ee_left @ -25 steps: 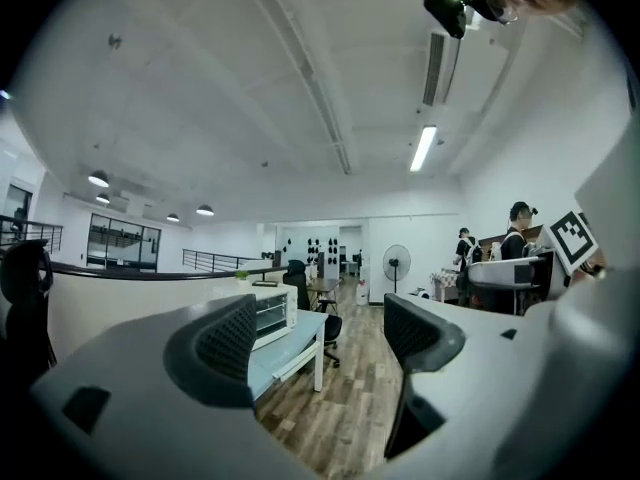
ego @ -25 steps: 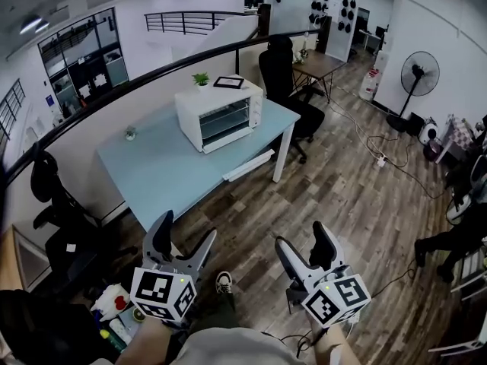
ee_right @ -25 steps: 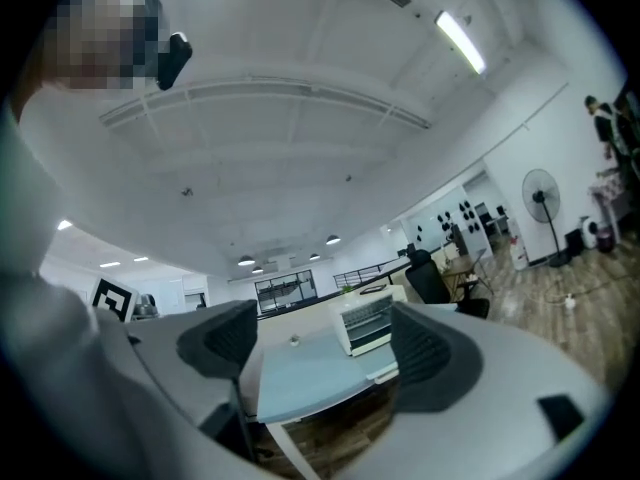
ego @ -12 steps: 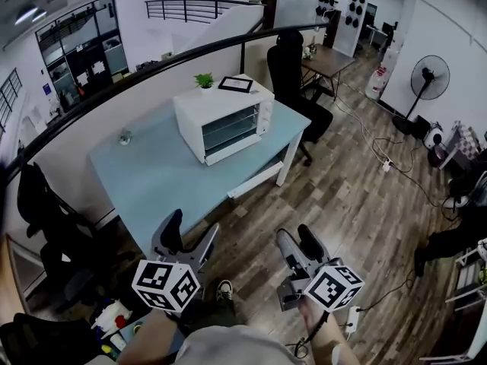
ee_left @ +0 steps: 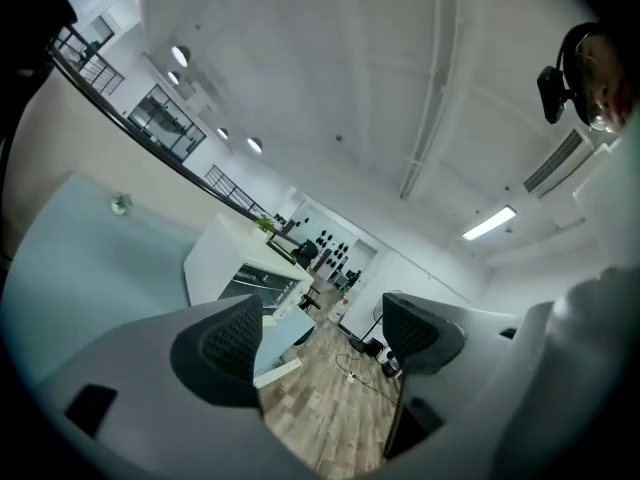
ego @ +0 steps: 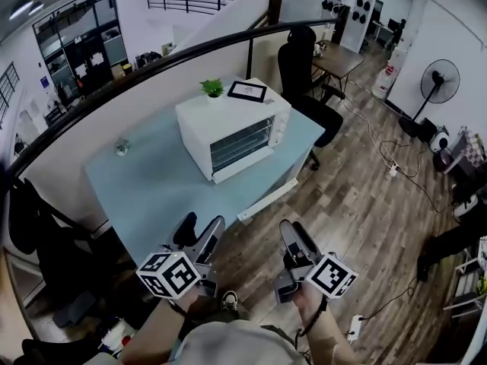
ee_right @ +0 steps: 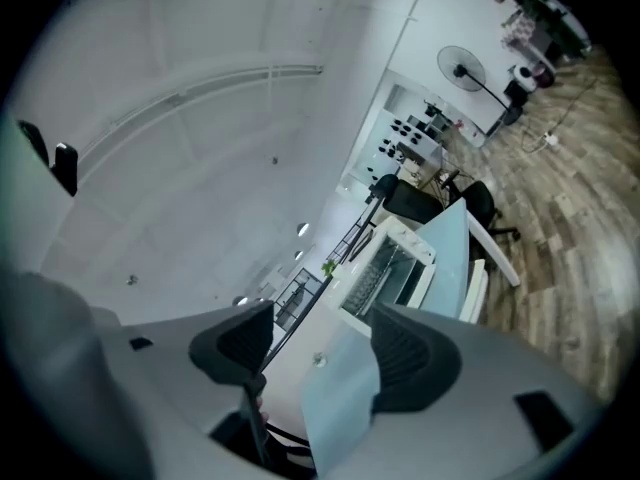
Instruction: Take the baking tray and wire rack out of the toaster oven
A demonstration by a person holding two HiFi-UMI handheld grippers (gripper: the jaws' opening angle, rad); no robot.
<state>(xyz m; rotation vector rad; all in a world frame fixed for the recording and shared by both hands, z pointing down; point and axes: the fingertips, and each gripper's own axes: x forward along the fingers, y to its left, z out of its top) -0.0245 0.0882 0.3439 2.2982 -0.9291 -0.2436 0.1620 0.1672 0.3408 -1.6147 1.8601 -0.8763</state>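
Note:
A white toaster oven (ego: 232, 131) stands on a pale blue table (ego: 152, 185), its glass door shut; shelf wires show dimly behind the glass, and I cannot make out the tray. Both grippers hang over the wooden floor, short of the table's near edge and well away from the oven. My left gripper (ego: 199, 233) is open and empty. My right gripper (ego: 294, 236) is open too; its jaws have just been closing, with nothing between them. The oven (ee_left: 245, 268) shows far off past my left gripper (ee_left: 320, 343). In the right gripper view the oven (ee_right: 395, 263) lies tilted beyond my right gripper (ee_right: 320, 353).
A small plant (ego: 213, 88) and a dark framed panel (ego: 247, 91) sit on top of the oven. A black office chair (ego: 300, 59) stands behind the table's right end, dark chairs (ego: 30, 219) at the left. A fan (ego: 441, 78) and floor cables lie to the right.
Both grippers and my view have moved closer to the table, and the oven looks larger. Each gripper has rolled. The right jaws stand narrower than before.

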